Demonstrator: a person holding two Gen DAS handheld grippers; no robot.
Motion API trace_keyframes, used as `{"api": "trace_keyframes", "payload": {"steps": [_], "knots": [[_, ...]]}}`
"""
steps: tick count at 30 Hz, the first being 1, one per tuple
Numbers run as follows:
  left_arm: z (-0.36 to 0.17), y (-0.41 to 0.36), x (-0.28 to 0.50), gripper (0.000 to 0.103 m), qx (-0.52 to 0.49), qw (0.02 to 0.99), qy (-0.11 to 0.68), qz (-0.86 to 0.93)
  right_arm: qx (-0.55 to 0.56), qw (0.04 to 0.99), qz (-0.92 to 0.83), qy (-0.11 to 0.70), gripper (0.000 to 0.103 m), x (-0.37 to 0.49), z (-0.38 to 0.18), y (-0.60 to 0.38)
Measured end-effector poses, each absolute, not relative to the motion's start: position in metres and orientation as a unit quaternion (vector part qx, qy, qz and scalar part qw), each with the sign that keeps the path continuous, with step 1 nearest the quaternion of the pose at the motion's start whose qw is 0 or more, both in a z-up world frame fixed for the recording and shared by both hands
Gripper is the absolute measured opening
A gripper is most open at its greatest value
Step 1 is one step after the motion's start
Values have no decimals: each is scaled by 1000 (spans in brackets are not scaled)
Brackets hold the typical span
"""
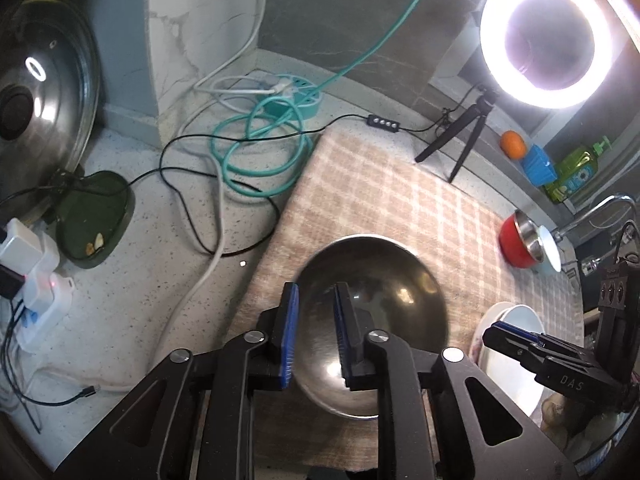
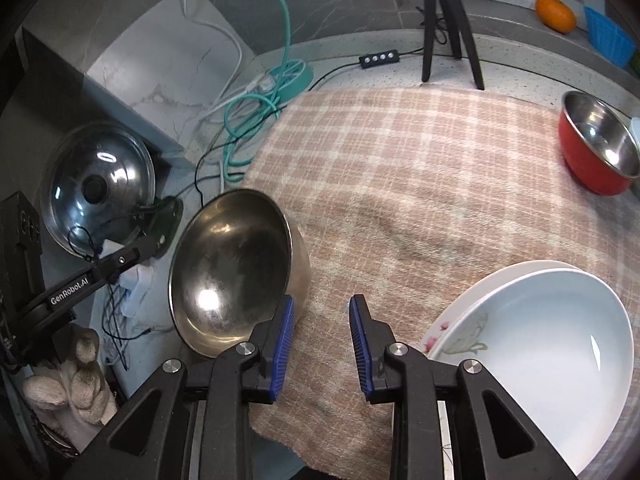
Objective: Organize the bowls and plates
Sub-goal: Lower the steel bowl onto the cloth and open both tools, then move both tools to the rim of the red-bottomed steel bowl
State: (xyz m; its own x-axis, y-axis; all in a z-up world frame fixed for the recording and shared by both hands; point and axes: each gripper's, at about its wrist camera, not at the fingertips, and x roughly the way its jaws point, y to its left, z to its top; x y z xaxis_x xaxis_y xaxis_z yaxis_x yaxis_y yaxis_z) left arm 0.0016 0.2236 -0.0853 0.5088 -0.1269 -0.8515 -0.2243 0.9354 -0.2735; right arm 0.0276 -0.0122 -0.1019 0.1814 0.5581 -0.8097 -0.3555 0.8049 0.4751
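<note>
A large steel bowl (image 1: pixel 372 320) rests tilted on the plaid cloth (image 1: pixel 380 184); it also shows in the right wrist view (image 2: pixel 236 272). My left gripper (image 1: pixel 316 296) straddles its near rim, one pad inside and one outside, with a gap to the rim. My right gripper (image 2: pixel 322 312) is open and empty over the cloth (image 2: pixel 420 184), between the steel bowl and two stacked white dishes (image 2: pixel 552 344), which also show in the left wrist view (image 1: pixel 508 356). A small red bowl with steel inside (image 2: pixel 600 148) sits far right; it also shows in the left wrist view (image 1: pixel 520 244).
A pot lid (image 1: pixel 40 92) leans at the left wall beside a dark green dish (image 1: pixel 96 220). Cables and a teal power hub (image 1: pixel 288 100) lie behind the cloth. A ring light (image 1: pixel 548 36) on a tripod (image 2: pixel 444 20), an orange (image 2: pixel 556 12) and a blue cup (image 2: pixel 608 36) stand at the back.
</note>
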Motion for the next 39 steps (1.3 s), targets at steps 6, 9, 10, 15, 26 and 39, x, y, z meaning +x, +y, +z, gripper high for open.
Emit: {"api": "trace_keyframes", "payload": {"steps": [6, 9, 10, 15, 26, 39], "knots": [[-77, 195, 15, 23, -173, 851, 496, -6, 112, 784, 288, 538, 26, 29, -84, -48], [-78, 172, 26, 23, -156, 849, 504, -26, 124, 795, 274, 526, 26, 31, -77, -73], [-77, 163, 29, 23, -149, 850, 504, -35, 127, 799, 269, 523, 26, 31, -77, -80], [-70, 116, 46, 23, -119, 855, 497, -87, 146, 813, 235, 512, 26, 41, -75, -125], [-75, 21, 99, 23, -81, 845, 504, -160, 186, 829, 155, 505, 26, 73, -94, -217], [-98, -41, 168, 15, -71, 813, 545, -192, 251, 813, 135, 508, 26, 132, -123, -260]]}}
